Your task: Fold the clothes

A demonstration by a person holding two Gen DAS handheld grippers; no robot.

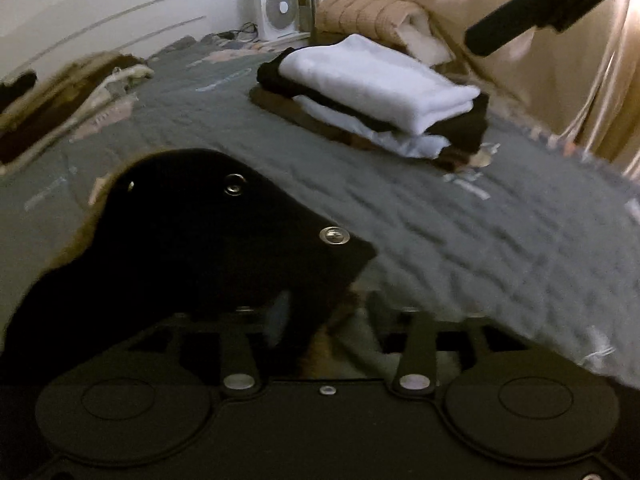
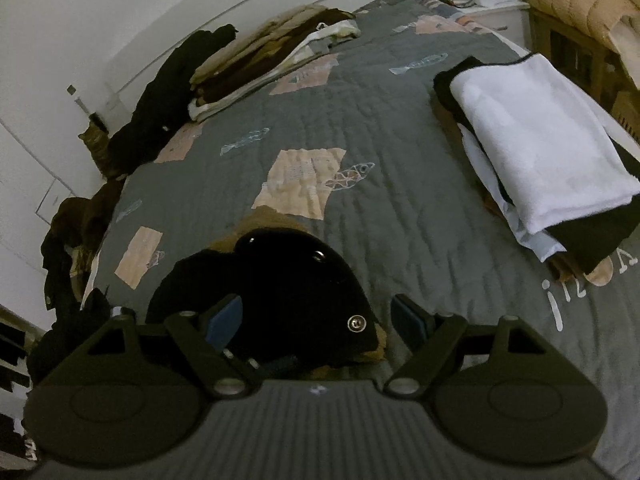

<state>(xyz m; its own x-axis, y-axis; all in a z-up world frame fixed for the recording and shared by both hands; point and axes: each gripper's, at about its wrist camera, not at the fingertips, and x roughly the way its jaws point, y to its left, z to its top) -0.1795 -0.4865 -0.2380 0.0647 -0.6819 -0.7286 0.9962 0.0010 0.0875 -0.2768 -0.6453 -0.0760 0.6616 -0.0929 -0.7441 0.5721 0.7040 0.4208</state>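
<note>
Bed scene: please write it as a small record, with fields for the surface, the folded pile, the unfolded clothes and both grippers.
surface: grey quilt with fish patches
folded pile: folded stack, white on top, dark layers below
unfolded clothes: dark heap along the wall
right gripper: open
left gripper: fingertips hidden behind a black studded object, state unclear

My quilt is grey, patched with peach squares and stitched pale fish. On it, the folded stack shows a white towel over black, pale blue and brown layers. My claw's pads are blue.
</note>
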